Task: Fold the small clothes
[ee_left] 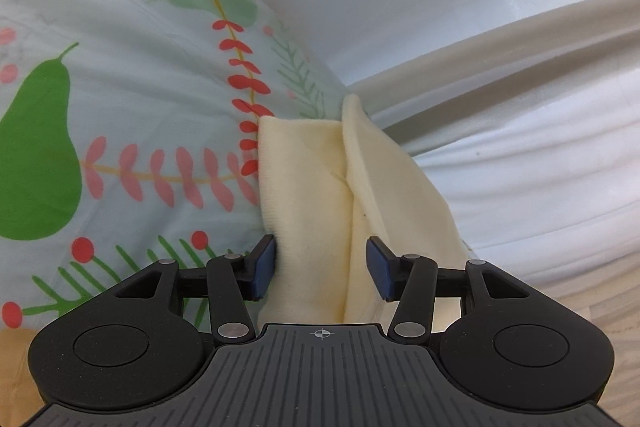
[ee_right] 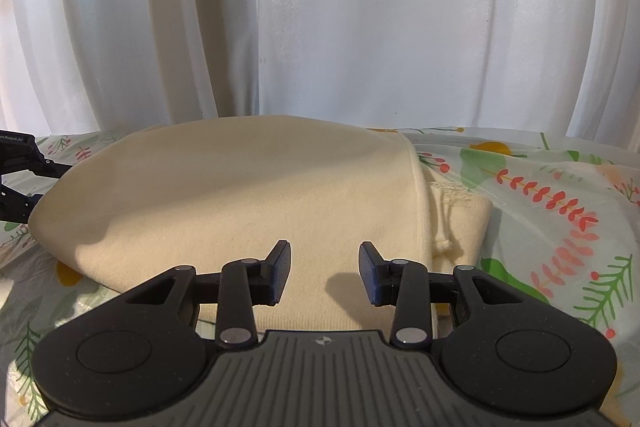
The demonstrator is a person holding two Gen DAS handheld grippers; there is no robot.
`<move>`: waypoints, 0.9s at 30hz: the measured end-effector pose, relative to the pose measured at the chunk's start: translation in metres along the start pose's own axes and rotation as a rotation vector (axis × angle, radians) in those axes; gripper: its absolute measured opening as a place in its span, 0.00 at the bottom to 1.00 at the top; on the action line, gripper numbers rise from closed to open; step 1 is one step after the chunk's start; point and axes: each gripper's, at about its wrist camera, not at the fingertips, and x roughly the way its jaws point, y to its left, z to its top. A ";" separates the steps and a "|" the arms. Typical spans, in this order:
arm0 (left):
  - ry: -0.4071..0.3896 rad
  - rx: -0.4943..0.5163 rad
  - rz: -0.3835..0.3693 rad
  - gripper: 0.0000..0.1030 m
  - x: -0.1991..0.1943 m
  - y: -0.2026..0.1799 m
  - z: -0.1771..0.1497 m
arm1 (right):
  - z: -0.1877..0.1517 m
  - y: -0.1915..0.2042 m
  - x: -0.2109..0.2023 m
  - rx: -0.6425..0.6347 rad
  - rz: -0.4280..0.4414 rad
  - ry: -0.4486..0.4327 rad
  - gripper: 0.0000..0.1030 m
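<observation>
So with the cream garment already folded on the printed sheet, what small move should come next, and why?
Probably close the left gripper on the cream garment. Its jaws stand apart with a raised fold of the cloth between them, the pads not clearly pinching it. The right gripper hovers open over the near edge, holding nothing, above the printed sheet.

A pale cloth (ee_right: 560, 195) with green pears, red berries and pink leaves covers the flat top. Far behind it hangs a white curtain (ee_right: 360, 27) with long folds. A bit of light wooden floor (ee_left: 600, 307) shows near the right.
</observation>
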 end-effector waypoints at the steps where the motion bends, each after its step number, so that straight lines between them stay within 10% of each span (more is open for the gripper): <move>1: 0.003 -0.012 -0.011 0.52 0.001 0.002 0.001 | -0.001 -0.001 0.002 0.004 0.002 0.010 0.36; 9: 0.014 -0.080 -0.117 0.62 -0.002 0.012 0.014 | -0.001 -0.006 0.008 0.044 0.003 0.035 0.36; 18: 0.053 -0.008 -0.071 0.73 0.003 0.004 0.015 | -0.003 -0.004 0.011 0.052 0.015 0.040 0.36; 27: 0.052 0.087 0.011 0.17 0.008 -0.008 0.009 | -0.005 0.000 0.010 0.033 0.002 0.028 0.35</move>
